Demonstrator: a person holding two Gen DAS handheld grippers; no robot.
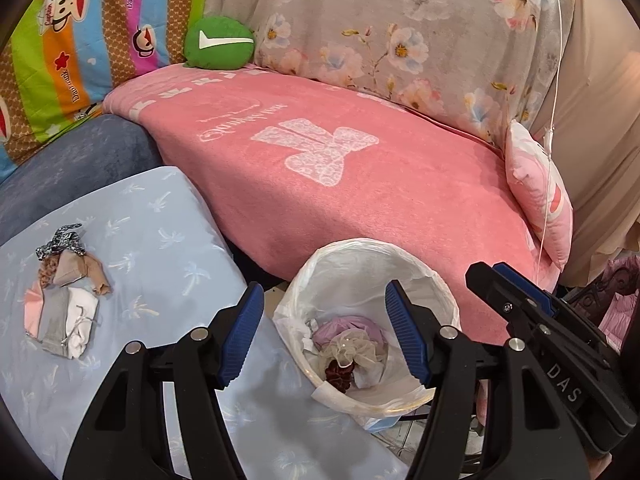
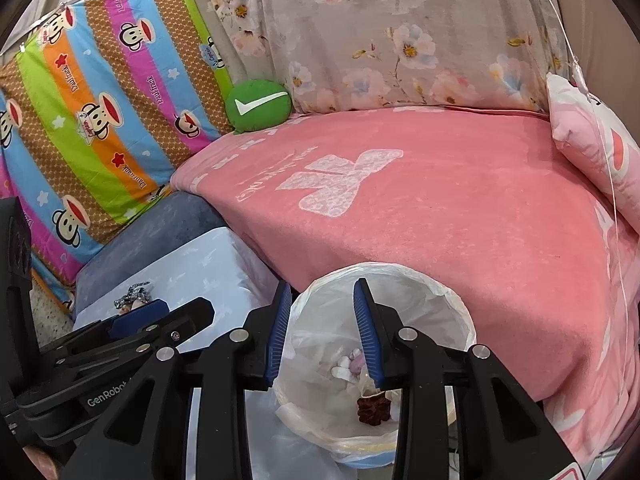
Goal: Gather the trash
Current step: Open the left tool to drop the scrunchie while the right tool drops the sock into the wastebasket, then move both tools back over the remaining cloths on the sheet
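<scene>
A bin lined with a white bag (image 1: 420, 272) stands on the floor between a light blue cushion (image 1: 160, 216) and a pink-covered sofa. It holds crumpled trash, a cream mesh piece (image 1: 352, 350) and a dark red scrunchie (image 1: 340, 374). The bin (image 2: 440, 300) and scrunchie (image 2: 374, 408) also show in the right wrist view. A small pile of cloth scraps and hair ties (image 1: 66, 292) lies on the cushion at the left. My left gripper (image 1: 324, 336) is open and empty over the bin's left rim. My right gripper (image 2: 322, 332) is open and empty above the bin.
The pink blanket (image 1: 340, 184) covers the sofa seat behind the bin. A green round cushion (image 1: 219, 43), a striped monkey-print pillow (image 1: 80, 52), a floral pillow (image 1: 400, 32) and a small pink pillow (image 1: 536, 192) line the back. A thin white cord (image 1: 554, 80) hangs at the right.
</scene>
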